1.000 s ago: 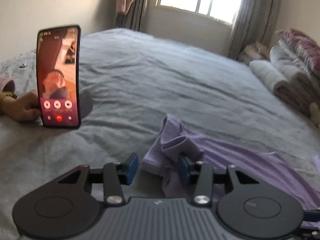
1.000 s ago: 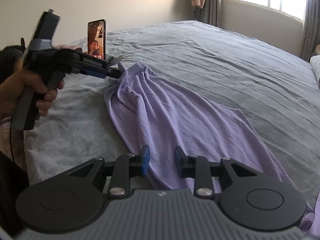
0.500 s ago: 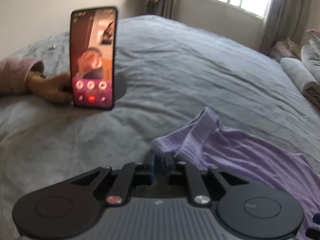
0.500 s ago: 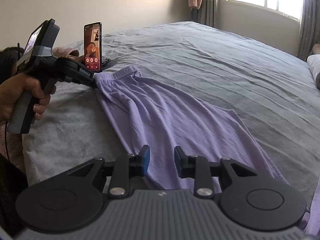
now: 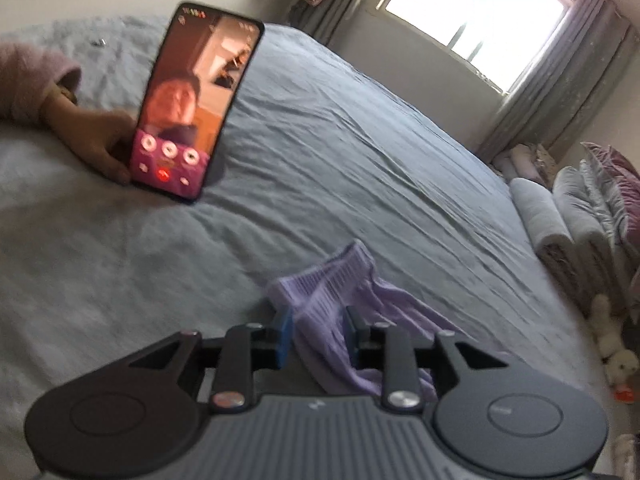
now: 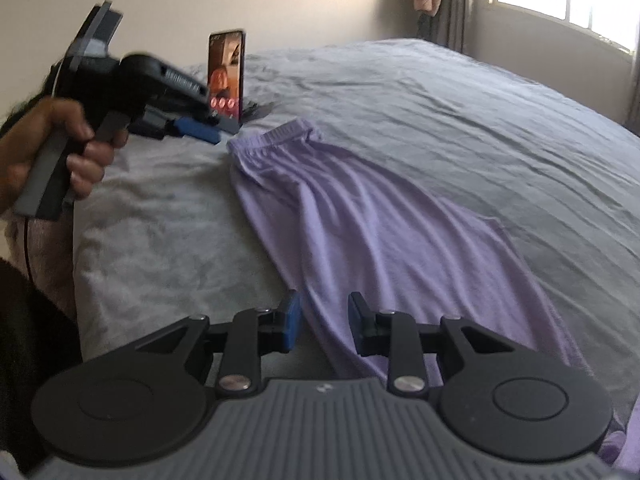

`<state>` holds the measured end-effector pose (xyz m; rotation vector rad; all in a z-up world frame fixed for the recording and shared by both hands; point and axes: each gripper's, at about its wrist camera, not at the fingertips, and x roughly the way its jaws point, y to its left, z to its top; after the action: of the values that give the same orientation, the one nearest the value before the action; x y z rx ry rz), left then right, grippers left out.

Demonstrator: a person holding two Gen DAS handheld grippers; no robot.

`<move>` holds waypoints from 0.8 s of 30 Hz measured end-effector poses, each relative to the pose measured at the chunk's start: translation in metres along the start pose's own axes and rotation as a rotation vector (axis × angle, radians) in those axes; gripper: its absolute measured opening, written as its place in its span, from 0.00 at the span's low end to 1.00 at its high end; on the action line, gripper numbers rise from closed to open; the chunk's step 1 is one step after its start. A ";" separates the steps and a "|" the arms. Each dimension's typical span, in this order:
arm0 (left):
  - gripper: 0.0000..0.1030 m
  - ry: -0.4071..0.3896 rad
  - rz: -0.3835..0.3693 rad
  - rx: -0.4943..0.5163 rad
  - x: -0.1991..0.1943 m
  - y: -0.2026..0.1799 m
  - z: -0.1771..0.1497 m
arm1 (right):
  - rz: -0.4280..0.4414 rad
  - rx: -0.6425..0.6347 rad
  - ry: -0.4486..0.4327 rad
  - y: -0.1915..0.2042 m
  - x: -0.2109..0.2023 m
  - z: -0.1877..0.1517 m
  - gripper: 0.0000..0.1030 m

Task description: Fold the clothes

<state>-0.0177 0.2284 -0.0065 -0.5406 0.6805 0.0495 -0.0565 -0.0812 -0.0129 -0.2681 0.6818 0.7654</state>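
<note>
A pair of lilac trousers (image 6: 360, 220) lies stretched along the near side of the grey bed (image 6: 460, 120), waistband at the far end. In the left wrist view the ribbed waistband (image 5: 336, 280) sits bunched just ahead of my left gripper (image 5: 318, 334), which is open with cloth between its fingers. In the right wrist view the left gripper (image 6: 200, 130) hangs just left of the waistband, apart from it. My right gripper (image 6: 324, 328) is open, over the leg end of the trousers.
A phone (image 5: 196, 108) on a video call stands on the bed past the waistband, steadied by another person's hand (image 5: 96, 140). Folded blankets and pillows (image 5: 560, 224) are stacked at the right. A window (image 5: 476, 12) with curtains is behind the bed.
My left gripper was shut on the waistband half a second ago; it has opened and let the waistband drop flat on the bed. The right gripper has hardly moved.
</note>
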 end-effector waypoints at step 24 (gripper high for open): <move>0.02 -0.083 0.104 0.015 0.004 -0.005 0.004 | 0.007 0.037 -0.009 -0.009 -0.010 0.003 0.03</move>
<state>-0.0113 0.2252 -0.0039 -0.4858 0.6271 0.1628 -0.0539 -0.0918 -0.0043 -0.2286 0.6881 0.7599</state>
